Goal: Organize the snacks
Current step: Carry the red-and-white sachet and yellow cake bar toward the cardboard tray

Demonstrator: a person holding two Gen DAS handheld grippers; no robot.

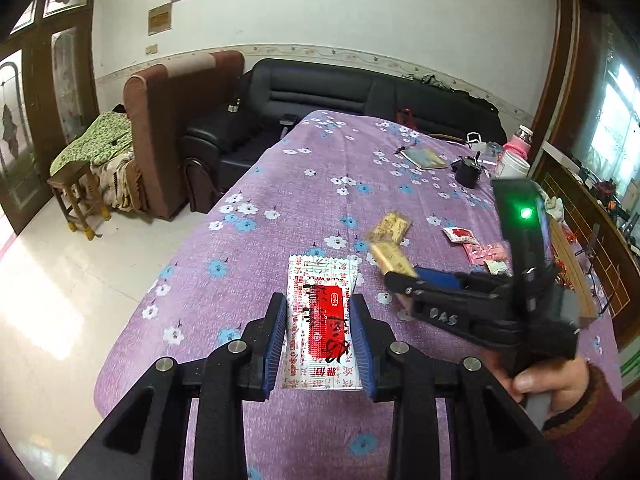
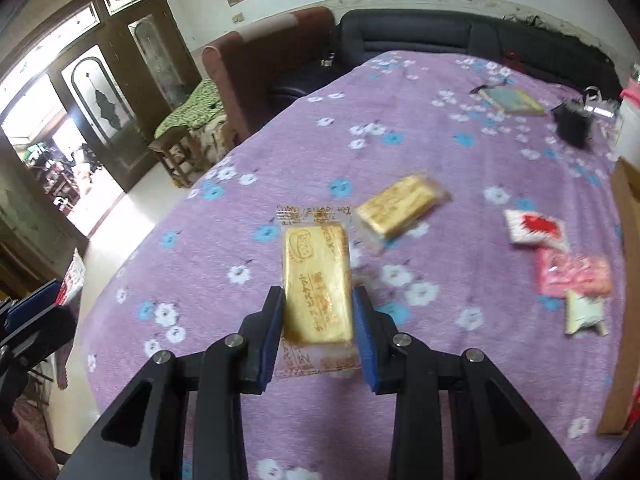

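My left gripper (image 1: 322,308) is shut on a red and white snack packet (image 1: 322,320) and holds it above the purple flowered tablecloth (image 1: 280,184). My right gripper (image 2: 318,300) is shut on a yellow biscuit pack (image 2: 318,288); the gripper also shows in the left wrist view (image 1: 396,278), holding its pack (image 1: 394,260). A second yellow biscuit pack (image 2: 400,206) lies on the cloth just beyond. A red and white packet (image 2: 534,226), a pink packet (image 2: 572,272) and a small pale packet (image 2: 584,314) lie to the right.
A wooden box edge (image 2: 618,300) stands at the right. A black object (image 2: 572,124), a booklet (image 2: 514,100) and a white and pink jar (image 1: 516,156) sit at the far right. A black sofa (image 1: 340,92) and brown armchair (image 1: 160,128) stand behind the table.
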